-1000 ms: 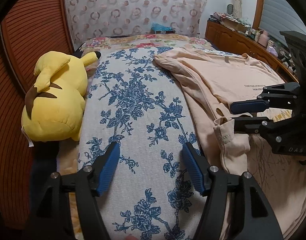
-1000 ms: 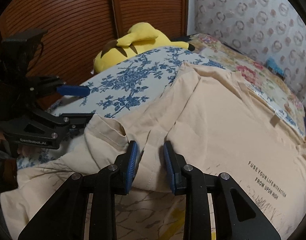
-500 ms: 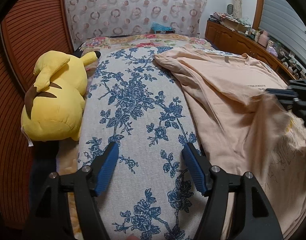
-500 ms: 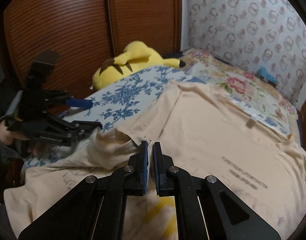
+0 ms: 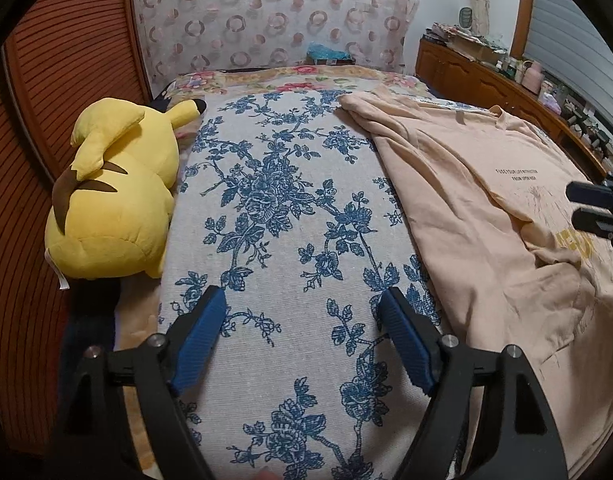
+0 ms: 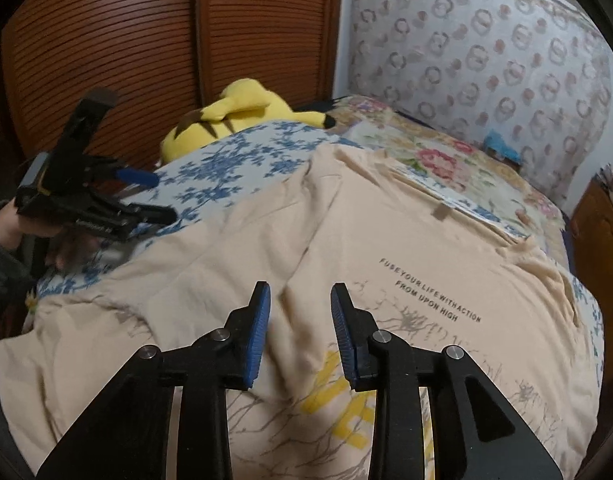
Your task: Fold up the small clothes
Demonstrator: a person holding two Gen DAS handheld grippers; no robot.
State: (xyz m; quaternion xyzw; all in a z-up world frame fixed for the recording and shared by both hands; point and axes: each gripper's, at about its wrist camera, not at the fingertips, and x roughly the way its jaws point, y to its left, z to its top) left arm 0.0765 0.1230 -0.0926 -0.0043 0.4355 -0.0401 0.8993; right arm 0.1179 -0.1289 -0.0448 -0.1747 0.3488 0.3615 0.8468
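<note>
A peach T-shirt (image 5: 466, 200) (image 6: 386, 240) with black lettering and a yellow print lies spread on the bed, one sleeve folded in over its body (image 5: 558, 256). My right gripper (image 6: 300, 292) hovers just above the shirt's middle. Its jaws are opening, with only cloth below them and nothing pinched. Its tips (image 5: 594, 208) show at the right edge of the left wrist view. My left gripper (image 5: 302, 300) (image 6: 158, 196) hangs over the blue-flowered cover (image 5: 286, 200) to the left of the shirt. Its jaws are opening wide and hold nothing.
A yellow plush toy (image 5: 114, 200) (image 6: 242, 108) lies at the bed's left side against slatted wooden doors (image 6: 106, 40). A padded headboard (image 5: 266, 12) stands at the far end. A cluttered wooden dresser (image 5: 486, 76) runs along the right.
The right gripper shut on the sleeve, carried it rightward over the shirt's body, then let it go and opened. The left gripper kept its place and widened a little.
</note>
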